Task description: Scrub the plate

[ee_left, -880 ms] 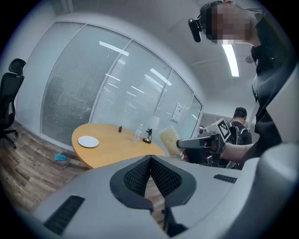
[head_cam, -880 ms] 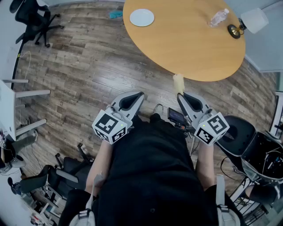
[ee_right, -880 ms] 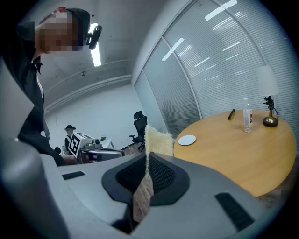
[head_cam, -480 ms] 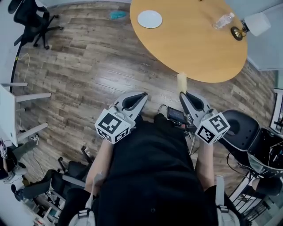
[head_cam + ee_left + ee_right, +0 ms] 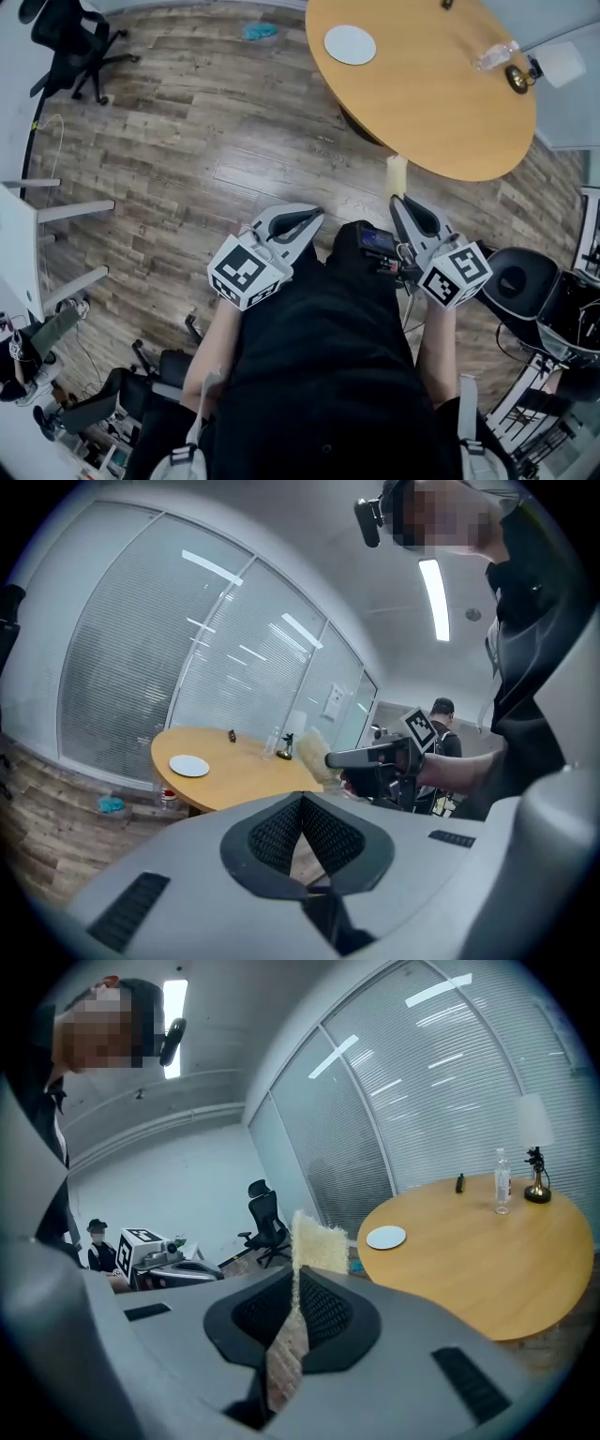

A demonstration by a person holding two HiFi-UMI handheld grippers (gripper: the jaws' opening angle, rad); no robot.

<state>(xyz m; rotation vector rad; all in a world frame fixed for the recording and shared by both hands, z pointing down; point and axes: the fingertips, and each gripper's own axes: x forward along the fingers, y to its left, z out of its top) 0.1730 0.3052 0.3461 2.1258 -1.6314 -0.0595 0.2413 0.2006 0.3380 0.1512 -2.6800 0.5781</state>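
A white plate [image 5: 350,44] lies on the round wooden table [image 5: 441,112], far ahead of both grippers; it also shows as the plate [image 5: 189,766] and the plate [image 5: 386,1237] in the gripper views. My right gripper [image 5: 397,200] is shut on a pale yellow sponge [image 5: 397,174], which stands up as the sponge [image 5: 317,1241] between the jaws of the gripper [image 5: 293,1274]. My left gripper [image 5: 314,217] hangs over the floor, its jaws of the gripper [image 5: 302,801] shut on nothing. Both are held close to the person's body, short of the table edge.
A clear bottle [image 5: 494,56] and a small lamp [image 5: 553,67] stand at the table's far right. Office chairs [image 5: 70,37] are at the far left, another chair [image 5: 516,281] at the right. A teal object [image 5: 259,31] lies on the wood floor.
In the head view the table and plate have slid rightward and the grippers have shifted slightly right with the body. The right gripper still holds the sponge.
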